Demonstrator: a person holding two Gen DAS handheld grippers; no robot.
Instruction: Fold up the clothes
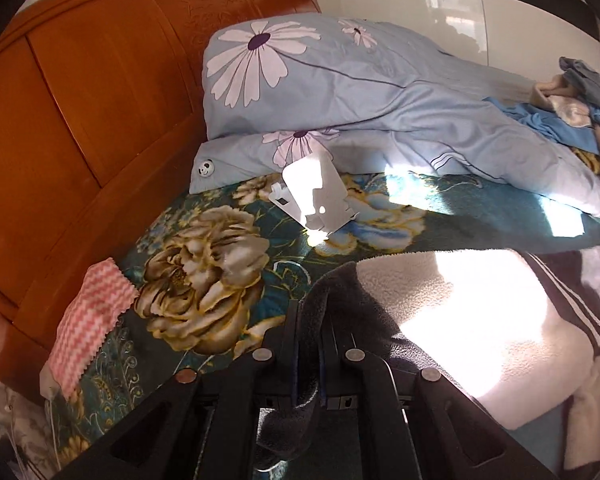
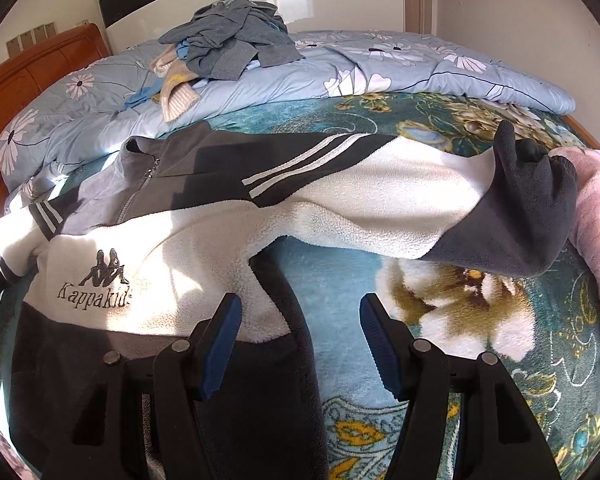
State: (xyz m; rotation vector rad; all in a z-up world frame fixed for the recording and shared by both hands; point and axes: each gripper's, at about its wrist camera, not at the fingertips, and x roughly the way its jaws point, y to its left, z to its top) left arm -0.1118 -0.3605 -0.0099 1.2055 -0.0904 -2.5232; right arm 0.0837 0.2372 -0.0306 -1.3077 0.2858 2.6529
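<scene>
1. On the teal floral blanket point(image 2: 340, 280) covering the bed lies a white-and-charcoal Kappa Kids fleece jacket point(image 2: 204, 240), front up, zip partly open at the collar, one sleeve stretched out toward a pink garment point(image 2: 596, 216) at the bed's edge.
2. Judging by its thick pile, the jacket should be light, soft and limp: it will sag and drape when lifted, not slip, and nothing about it is fragile.
3. Good holds look to be the dark sleeve cuff point(image 2: 524, 216), the shoulder seams and the charcoal hem, where doubled fabric gives the fingers bulk.
4. The left gripper point(image 1: 308, 344) is clamped on a fold of the jacket's dark fleece, the cloth bunched between its closed fingers.
5. The right gripper point(image 2: 300, 340) hovers with its jaws wide apart above the jacket's lower edge, holding nothing.
6. The plush blanket may grip fleece, so dragging could rumple it.
7. Beyond lie a blue daisy-print quilt point(image 2: 380, 64), an unfolded clothes pile point(image 2: 228, 44), a wooden headboard point(image 1: 80, 100), a white phone stand point(image 1: 316, 196) and a pink zigzag cloth point(image 1: 88, 320); strong sunlight patches the bed.
</scene>
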